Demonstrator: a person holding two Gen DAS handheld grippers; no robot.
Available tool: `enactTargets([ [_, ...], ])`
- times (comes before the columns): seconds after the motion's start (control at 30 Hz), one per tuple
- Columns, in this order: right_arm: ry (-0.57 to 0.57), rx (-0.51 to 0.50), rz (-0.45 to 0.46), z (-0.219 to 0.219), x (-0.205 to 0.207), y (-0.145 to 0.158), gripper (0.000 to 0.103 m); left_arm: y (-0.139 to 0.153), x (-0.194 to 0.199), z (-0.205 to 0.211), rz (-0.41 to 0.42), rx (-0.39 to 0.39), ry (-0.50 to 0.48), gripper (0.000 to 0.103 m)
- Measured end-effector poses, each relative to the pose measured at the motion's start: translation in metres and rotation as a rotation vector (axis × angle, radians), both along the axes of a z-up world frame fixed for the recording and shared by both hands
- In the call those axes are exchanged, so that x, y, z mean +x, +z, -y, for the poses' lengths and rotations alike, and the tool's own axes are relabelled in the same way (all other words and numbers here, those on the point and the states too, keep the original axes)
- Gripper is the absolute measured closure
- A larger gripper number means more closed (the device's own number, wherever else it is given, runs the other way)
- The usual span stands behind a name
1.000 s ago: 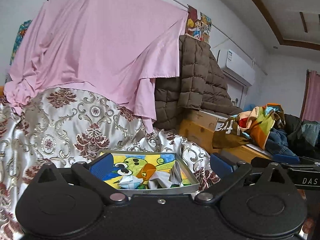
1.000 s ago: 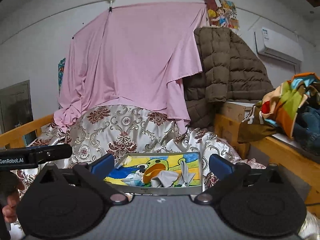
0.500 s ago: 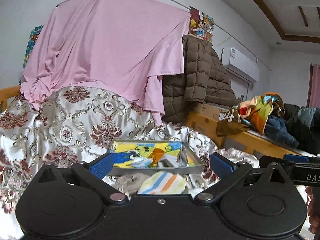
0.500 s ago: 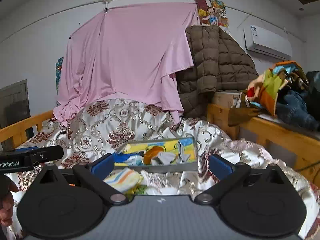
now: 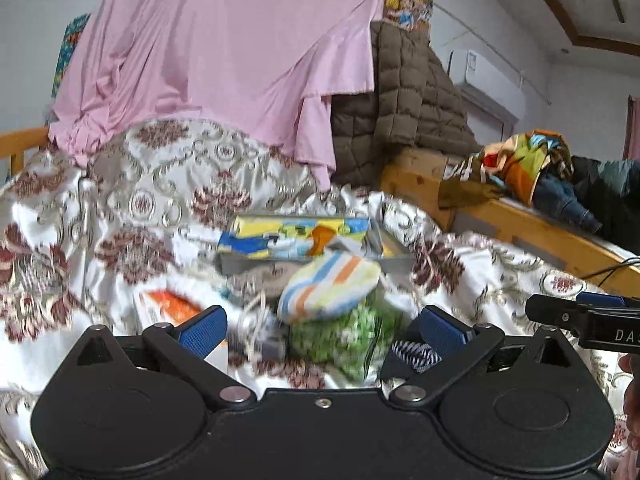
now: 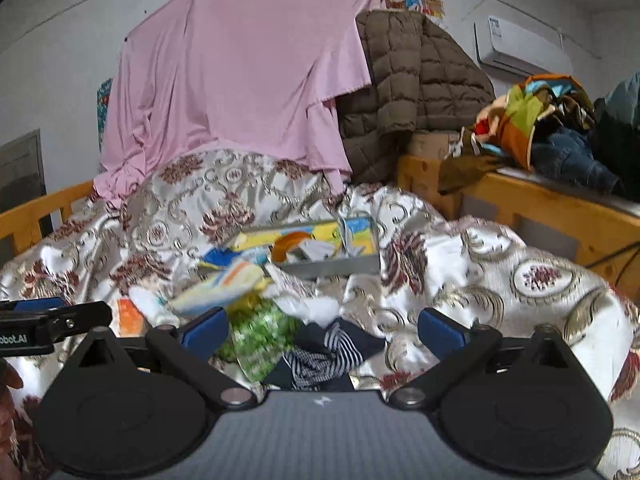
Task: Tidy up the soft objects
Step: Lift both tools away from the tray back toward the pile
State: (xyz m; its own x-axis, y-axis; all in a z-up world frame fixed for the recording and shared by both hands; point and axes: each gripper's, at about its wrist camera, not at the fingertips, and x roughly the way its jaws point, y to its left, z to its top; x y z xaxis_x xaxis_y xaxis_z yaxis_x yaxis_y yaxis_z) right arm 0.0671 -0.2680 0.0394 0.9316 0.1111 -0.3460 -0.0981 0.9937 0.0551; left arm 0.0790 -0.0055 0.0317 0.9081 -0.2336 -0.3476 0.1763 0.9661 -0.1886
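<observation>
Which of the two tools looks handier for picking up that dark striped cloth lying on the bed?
Probably the right tool: it is open and the striped cloth lies directly between its fingers. From the open left tool the cloth shows only at the right fingertip, off-centre.

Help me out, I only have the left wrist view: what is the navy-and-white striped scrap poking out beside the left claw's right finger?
Observer: The right wrist view shows all of it: a crumpled navy striped cloth lying on the bedspread, just ahead of the right claw.
Reviewer: Is that claw gripping it?
Observer: No. Its blue pads stand wide apart and touch nothing.
Reviewer: What is on the wall past the wooden rail on the left?
Observer: A grey door-like panel stands at the far left, beyond the rail.
</observation>
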Motion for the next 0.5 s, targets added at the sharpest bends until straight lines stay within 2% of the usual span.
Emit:
enactTargets([
  [0.5, -0.004, -0.035, -0.150, -0.001, 0.018, -0.033, 0.000, -0.033, 0.014, 0.012, -0.117, 0.052, -0.042, 0.001],
])
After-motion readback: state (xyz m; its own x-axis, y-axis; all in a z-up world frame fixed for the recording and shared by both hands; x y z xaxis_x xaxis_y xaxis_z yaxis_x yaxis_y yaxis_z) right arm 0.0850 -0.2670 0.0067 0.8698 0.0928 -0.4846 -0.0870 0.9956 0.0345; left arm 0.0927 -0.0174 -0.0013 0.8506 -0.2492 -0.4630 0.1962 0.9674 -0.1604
